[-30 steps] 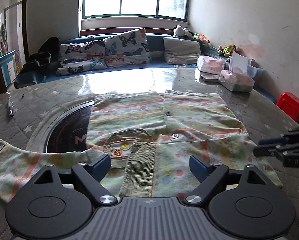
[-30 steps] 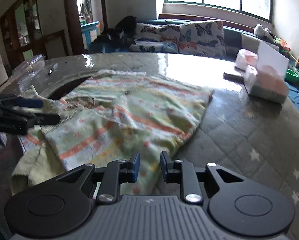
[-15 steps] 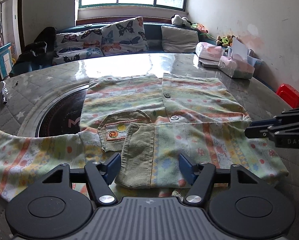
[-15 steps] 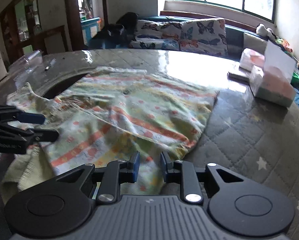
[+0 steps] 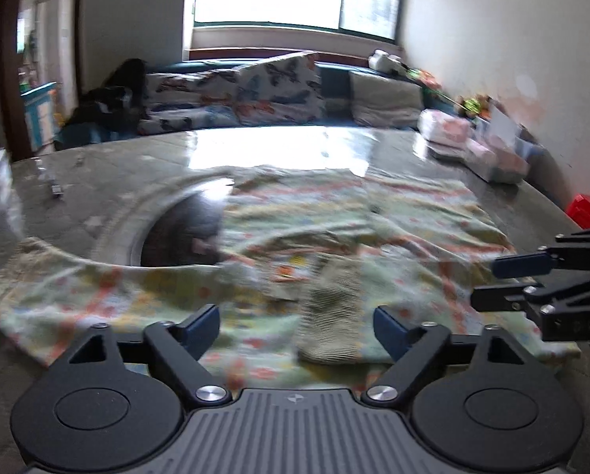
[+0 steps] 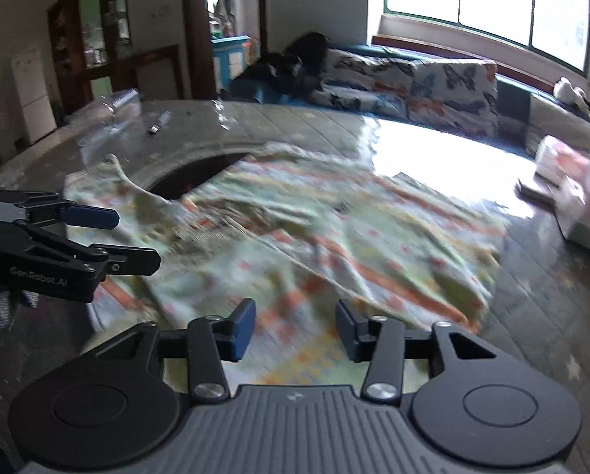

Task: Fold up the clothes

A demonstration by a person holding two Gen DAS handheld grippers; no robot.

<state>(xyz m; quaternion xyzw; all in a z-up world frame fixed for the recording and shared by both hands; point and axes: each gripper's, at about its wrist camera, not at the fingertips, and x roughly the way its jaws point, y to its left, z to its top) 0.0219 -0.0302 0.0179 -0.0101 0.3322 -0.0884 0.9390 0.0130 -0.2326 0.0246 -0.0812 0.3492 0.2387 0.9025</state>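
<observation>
While both grippers hang over it, the pale green cotton garment with orange stripes and dots [image 5: 334, 245] lies spread on the grey quilted, glossy table [image 5: 109, 181].
The left gripper [image 5: 297, 322] is opening its jaws above the near hem, nothing pinched; a ribbed green cuff [image 5: 328, 312] lies just ahead. The right gripper [image 6: 295, 326], likewise opening, grasps nothing, the cloth lying loose beneath its pads. A dark round recess [image 6: 194, 175] lies ahead-left of it.
</observation>
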